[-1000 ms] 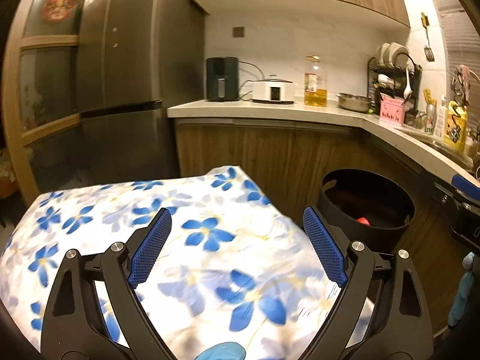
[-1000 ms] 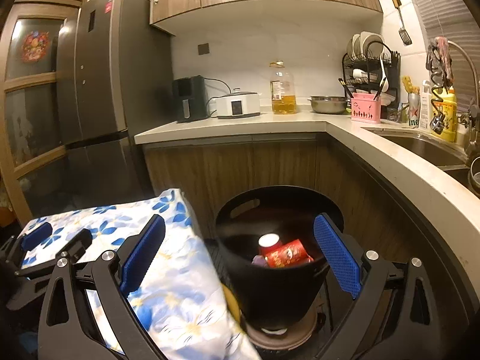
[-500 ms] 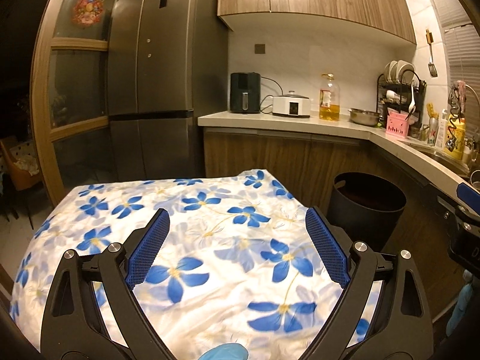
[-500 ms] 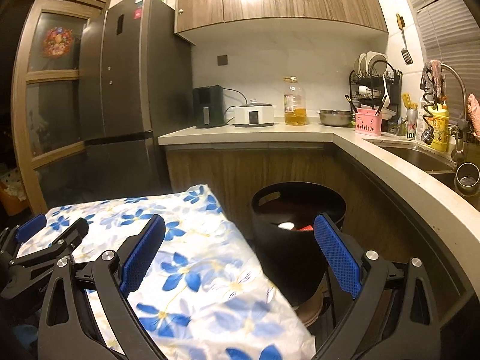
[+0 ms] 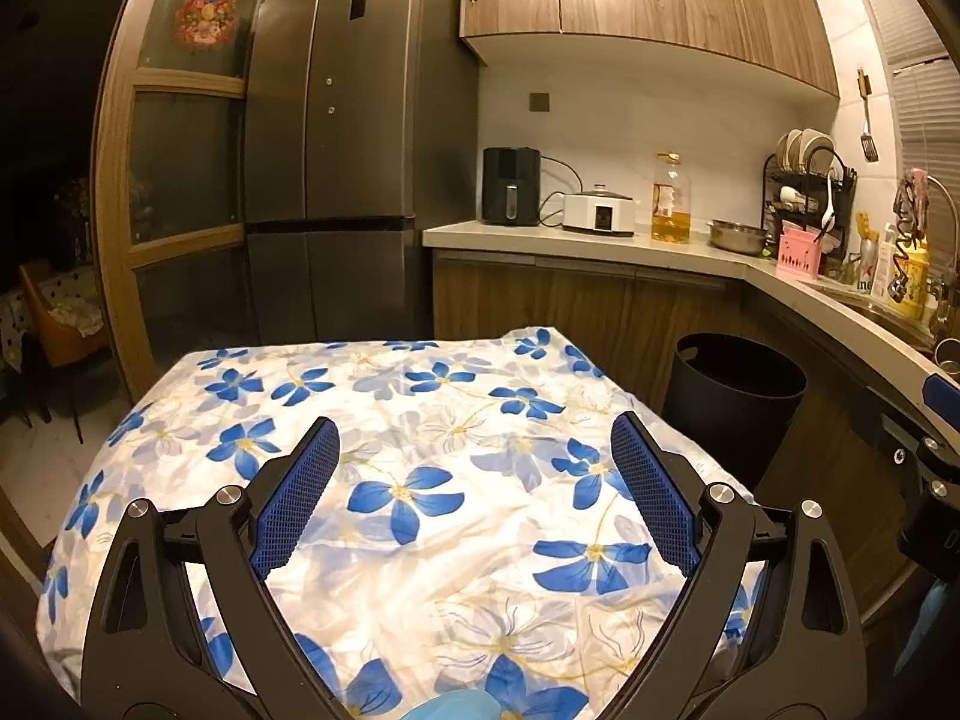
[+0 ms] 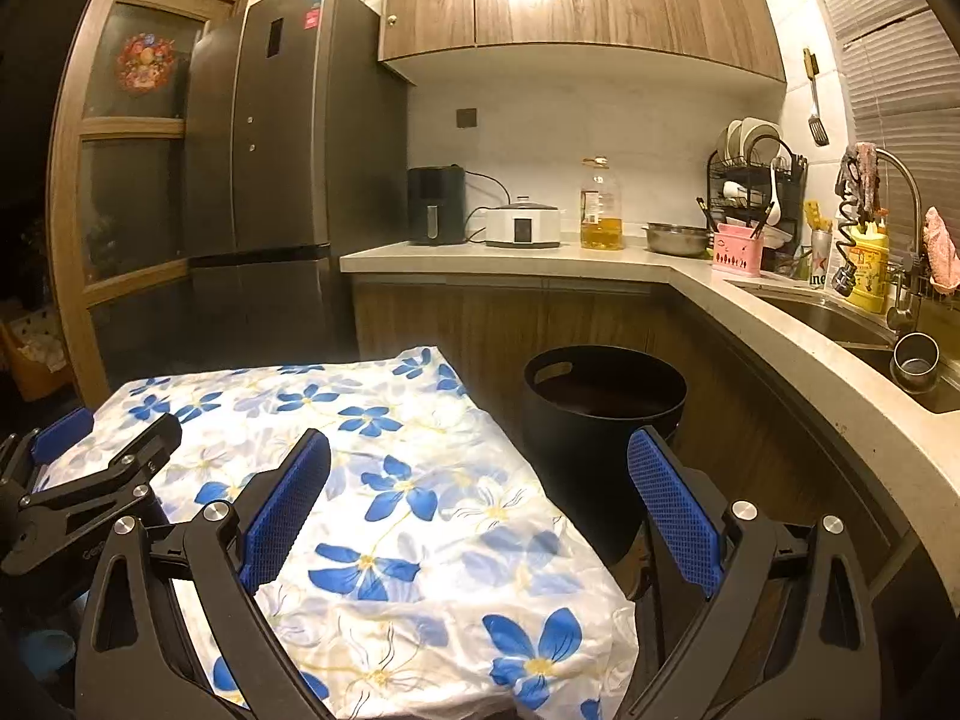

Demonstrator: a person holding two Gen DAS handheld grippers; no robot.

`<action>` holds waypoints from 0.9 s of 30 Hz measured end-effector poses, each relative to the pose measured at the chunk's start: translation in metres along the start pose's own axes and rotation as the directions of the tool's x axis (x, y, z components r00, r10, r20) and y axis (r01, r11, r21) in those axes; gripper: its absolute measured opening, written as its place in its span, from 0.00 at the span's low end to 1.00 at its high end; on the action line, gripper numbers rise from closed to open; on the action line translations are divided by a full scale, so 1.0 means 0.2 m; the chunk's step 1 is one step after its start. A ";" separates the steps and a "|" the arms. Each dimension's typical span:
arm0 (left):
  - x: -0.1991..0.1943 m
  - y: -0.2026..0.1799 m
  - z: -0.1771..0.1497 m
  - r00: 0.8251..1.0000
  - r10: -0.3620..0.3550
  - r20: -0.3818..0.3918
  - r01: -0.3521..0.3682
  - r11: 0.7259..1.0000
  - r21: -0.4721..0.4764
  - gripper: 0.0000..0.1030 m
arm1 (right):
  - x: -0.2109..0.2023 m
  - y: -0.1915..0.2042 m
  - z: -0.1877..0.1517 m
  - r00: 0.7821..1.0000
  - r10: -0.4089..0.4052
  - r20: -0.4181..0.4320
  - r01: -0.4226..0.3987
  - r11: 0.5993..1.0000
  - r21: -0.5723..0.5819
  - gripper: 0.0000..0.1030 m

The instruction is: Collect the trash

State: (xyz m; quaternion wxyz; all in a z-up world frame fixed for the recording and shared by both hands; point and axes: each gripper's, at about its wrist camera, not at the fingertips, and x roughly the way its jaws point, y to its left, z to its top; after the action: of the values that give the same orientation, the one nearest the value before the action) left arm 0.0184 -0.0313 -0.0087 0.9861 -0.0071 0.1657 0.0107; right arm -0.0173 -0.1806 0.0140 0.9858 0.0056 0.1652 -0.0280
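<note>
Nearest, left gripper (image 5: 474,468) spread wide with nothing between its blue pads, hovering over the floral tablecloth (image 5: 420,450). Right gripper (image 6: 480,480) likewise wide apart and empty, poised above the cloth's right edge, its right finger in front of the black trash bin (image 6: 603,420). Bare of any loose trash across the blue-flowered cloth in both views.

Just beyond the table's right corner, on the floor against the wooden lower cabinets: the trash bin, round, open-topped, a handle cutout in its rim; contents hidden in the dark interior.

Farther back on the pale countertop (image 5: 600,240), left to right: black air fryer (image 5: 510,186), white cooker (image 5: 599,213), oil bottle (image 5: 671,198), steel bowl (image 5: 737,237), pink utensil holder (image 5: 798,252), dish rack (image 5: 807,180). To the right in the right wrist view, sink (image 6: 822,312) and faucet (image 6: 900,192). Farthest left, tall dark refrigerator (image 5: 348,150) beside a glass-panelled door (image 5: 180,150).
</note>
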 end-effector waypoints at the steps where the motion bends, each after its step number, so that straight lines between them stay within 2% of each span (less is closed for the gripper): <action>1: -0.01 0.01 0.00 1.000 0.001 0.000 -0.001 1.000 -0.002 0.88 | -0.01 0.01 0.00 1.000 0.001 0.001 -0.001 1.000 -0.003 0.93; 8: -0.07 0.02 -0.01 1.000 0.004 0.004 -0.004 1.000 0.000 0.88 | -0.05 0.02 0.00 1.000 -0.007 0.010 0.007 1.000 -0.003 0.93; 27: -0.10 0.03 -0.01 1.000 0.006 0.007 -0.006 1.000 -0.006 0.88 | -0.04 0.05 0.01 1.000 -0.005 -0.009 0.005 1.000 -0.002 0.93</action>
State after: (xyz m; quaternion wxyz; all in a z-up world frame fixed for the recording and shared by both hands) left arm -0.0002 -0.0257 -0.0038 0.9866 -0.0094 0.1621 0.0143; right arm -0.0238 -0.1696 0.0179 0.9850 0.0044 0.1698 -0.0304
